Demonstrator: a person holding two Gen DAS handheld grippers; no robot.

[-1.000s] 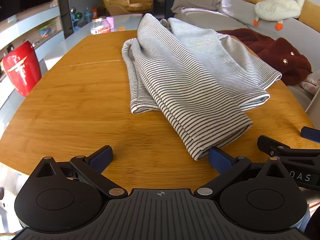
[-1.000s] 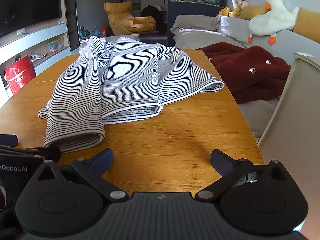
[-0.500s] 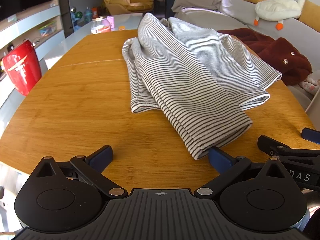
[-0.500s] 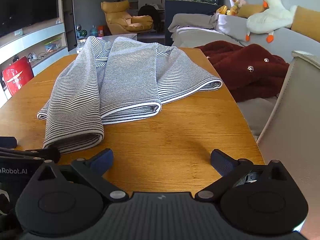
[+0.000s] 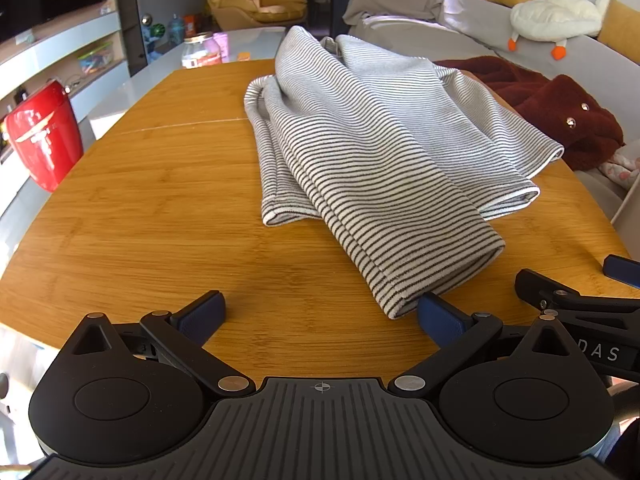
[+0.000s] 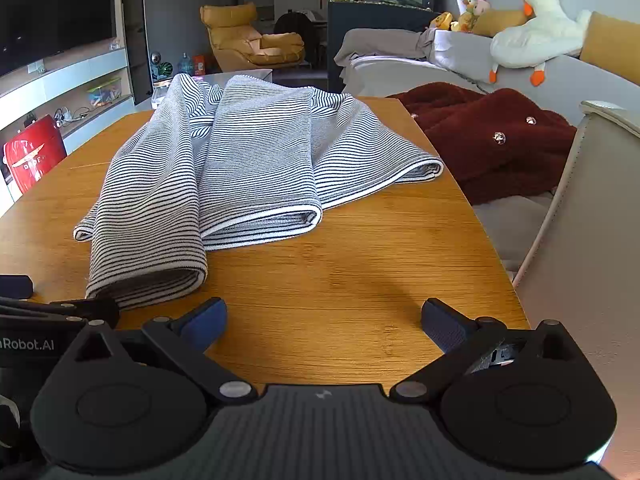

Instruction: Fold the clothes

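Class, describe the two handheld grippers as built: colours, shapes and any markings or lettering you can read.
The left gripper and the right gripper look alike: matte black bodies with a ribbed centre plate, two rounded teardrop housings, silver pivot rivets and angled black link arms ending in dark blue pads. A small cross mark sits on the left one's plate. White lettering reads "Robot.AI" on the left one's side and "DAS" on the right's. No cables or sleeves show.

Bare tabletop [image 5: 152, 200] lies left of the shirt [image 5: 360, 152] and along the near edge. On the right, a red coat [image 6: 492, 140] and chair [image 6: 592, 240] crowd the tabletop's edge.
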